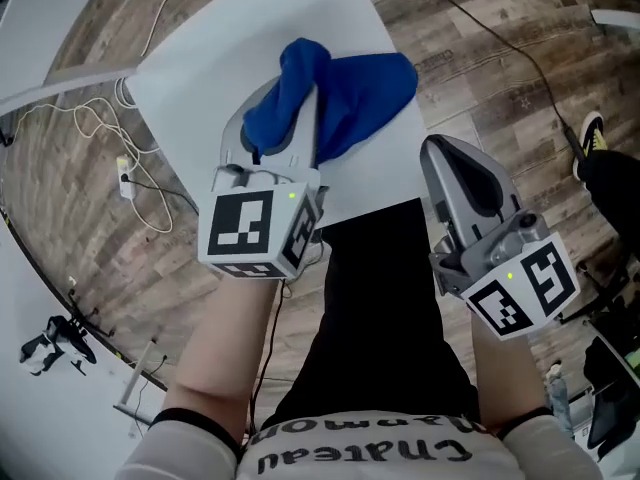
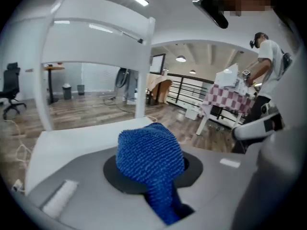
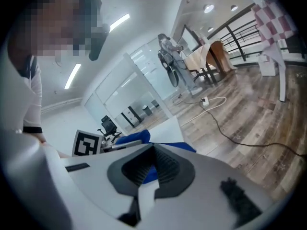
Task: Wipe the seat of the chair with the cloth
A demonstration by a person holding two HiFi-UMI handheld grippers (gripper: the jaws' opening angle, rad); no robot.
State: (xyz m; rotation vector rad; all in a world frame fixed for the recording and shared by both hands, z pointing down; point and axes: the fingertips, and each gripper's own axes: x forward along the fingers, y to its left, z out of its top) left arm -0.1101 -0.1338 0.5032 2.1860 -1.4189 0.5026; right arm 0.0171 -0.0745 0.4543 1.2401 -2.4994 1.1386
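A blue cloth (image 1: 345,93) lies bunched on the white chair seat (image 1: 230,28), one end rising up into my left gripper (image 1: 288,103), which is shut on it just above the seat. In the left gripper view the cloth (image 2: 151,157) bulges out between the jaws, with the seat (image 2: 72,140) and the white chair back (image 2: 96,28) beyond. My right gripper (image 1: 442,153) is shut with nothing in it, right of the cloth, by the seat's near right corner. In the right gripper view the cloth (image 3: 134,138) shows past the meeting jaws (image 3: 152,150).
White cables (image 1: 100,118) and a plug (image 1: 125,180) lie on the wood floor left of the chair. A black cable (image 1: 500,38) runs at the right, near a shoe (image 1: 590,133). A person (image 2: 266,66) stands by a checkered table (image 2: 230,99).
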